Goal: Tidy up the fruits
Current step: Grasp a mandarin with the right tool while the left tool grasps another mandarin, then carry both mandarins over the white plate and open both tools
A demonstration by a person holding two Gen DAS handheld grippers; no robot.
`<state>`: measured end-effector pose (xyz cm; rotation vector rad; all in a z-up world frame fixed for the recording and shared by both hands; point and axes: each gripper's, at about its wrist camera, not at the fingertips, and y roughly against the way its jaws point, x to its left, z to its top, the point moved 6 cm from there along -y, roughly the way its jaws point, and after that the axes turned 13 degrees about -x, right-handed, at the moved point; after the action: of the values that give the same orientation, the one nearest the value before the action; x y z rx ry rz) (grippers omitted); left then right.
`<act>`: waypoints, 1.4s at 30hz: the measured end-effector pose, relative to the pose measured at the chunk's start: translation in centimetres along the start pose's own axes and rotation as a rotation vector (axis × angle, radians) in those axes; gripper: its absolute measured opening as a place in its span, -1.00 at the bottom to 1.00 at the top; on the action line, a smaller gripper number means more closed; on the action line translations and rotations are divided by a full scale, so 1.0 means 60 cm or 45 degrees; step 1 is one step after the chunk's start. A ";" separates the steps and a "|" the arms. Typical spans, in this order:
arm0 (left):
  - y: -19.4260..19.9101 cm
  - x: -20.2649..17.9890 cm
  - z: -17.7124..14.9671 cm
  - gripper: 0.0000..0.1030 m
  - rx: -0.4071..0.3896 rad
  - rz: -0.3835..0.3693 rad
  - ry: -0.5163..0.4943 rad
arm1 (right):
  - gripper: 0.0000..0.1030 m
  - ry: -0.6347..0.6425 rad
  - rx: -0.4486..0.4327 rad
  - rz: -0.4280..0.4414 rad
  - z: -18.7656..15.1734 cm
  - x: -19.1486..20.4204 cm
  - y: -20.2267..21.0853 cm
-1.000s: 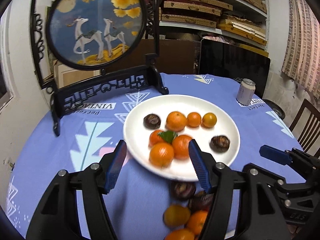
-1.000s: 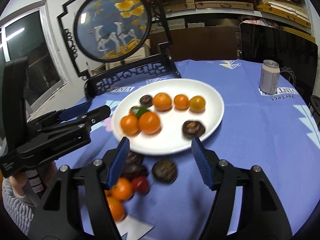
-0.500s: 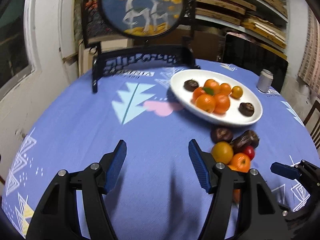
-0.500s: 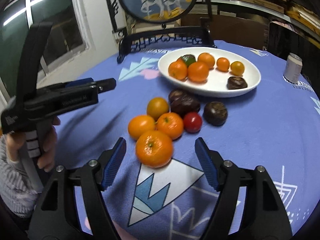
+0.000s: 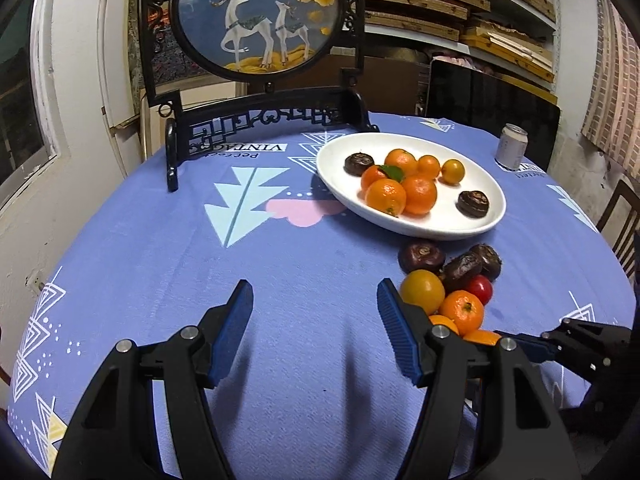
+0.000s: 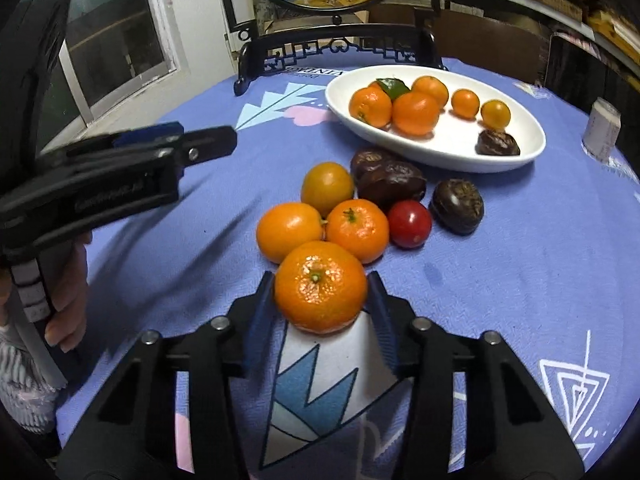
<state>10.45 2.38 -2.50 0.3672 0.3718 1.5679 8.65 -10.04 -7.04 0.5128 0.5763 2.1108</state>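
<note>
A white plate [image 5: 486, 180] [image 6: 528, 148] holds several oranges [image 6: 414, 114] and dark round fruits [image 6: 498, 144]. In front of it a loose pile lies on the blue cloth: oranges [image 6: 358, 230], a yellow fruit [image 6: 327, 188], a red tomato [image 6: 409, 224] and dark fruits [image 6: 458, 206]. My right gripper [image 6: 322, 294] has its blue pads closed against the nearest big orange [image 6: 320, 286]. My left gripper [image 5: 316, 308] is open and empty over bare cloth, left of the pile [image 5: 448, 288]. It also shows in the right wrist view [image 6: 120, 168].
A black carved stand with a round deer picture [image 5: 260, 16] stands at the table's back. A drinks can [image 5: 512, 146] stands at the back right. A chair [image 5: 620, 224] is at the right edge. Shelves fill the wall behind.
Both grippers pulled back from the plate toward the table's near side. The right gripper's jaws closed from wide open onto the nearest big orange.
</note>
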 end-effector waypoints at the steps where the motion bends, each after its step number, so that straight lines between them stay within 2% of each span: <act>1: 0.002 -0.004 -0.001 0.26 0.001 -0.015 -0.007 | -0.09 -0.012 0.001 0.004 0.000 -0.002 0.001; 4: 0.009 -0.023 -0.008 0.26 0.004 -0.080 -0.033 | -0.10 -0.028 -0.053 -0.028 0.014 -0.024 0.026; 5: 0.012 -0.031 -0.011 0.26 0.006 -0.101 -0.045 | -0.09 -0.053 -0.108 -0.074 0.027 -0.046 0.044; 8: 0.015 -0.062 -0.033 0.26 0.046 -0.174 -0.114 | -0.09 -0.149 -0.177 -0.161 0.045 -0.101 0.067; 11: 0.015 -0.094 -0.049 0.26 0.069 -0.219 -0.213 | -0.09 -0.266 -0.189 -0.170 0.048 -0.141 0.076; 14: 0.008 -0.111 -0.061 0.26 0.108 -0.260 -0.253 | -0.09 -0.294 -0.195 -0.148 0.051 -0.146 0.078; 19: -0.016 -0.104 -0.073 0.26 0.191 -0.268 -0.207 | -0.09 -0.264 -0.196 -0.124 0.052 -0.133 0.079; 23: -0.018 -0.103 -0.068 0.26 0.175 -0.285 -0.164 | -0.09 -0.272 -0.190 -0.123 0.050 -0.135 0.077; 26: -0.017 -0.112 -0.067 0.16 0.165 -0.317 -0.180 | -0.09 -0.272 -0.183 -0.119 0.049 -0.133 0.075; 28: -0.015 -0.118 -0.068 -0.20 0.167 -0.344 -0.191 | -0.09 -0.271 -0.179 -0.120 0.047 -0.132 0.074; 34: -0.016 -0.115 -0.068 -0.27 0.172 -0.357 -0.164 | -0.09 -0.289 -0.173 -0.119 0.046 -0.136 0.072; 42: -0.002 -0.079 -0.035 -0.27 0.065 -0.258 -0.096 | -0.09 -0.286 -0.164 -0.125 0.043 -0.136 0.068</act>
<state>9.72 -2.38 -4.42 0.4135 0.3792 1.3452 11.89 -18.36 -3.88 0.6249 0.3281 1.9505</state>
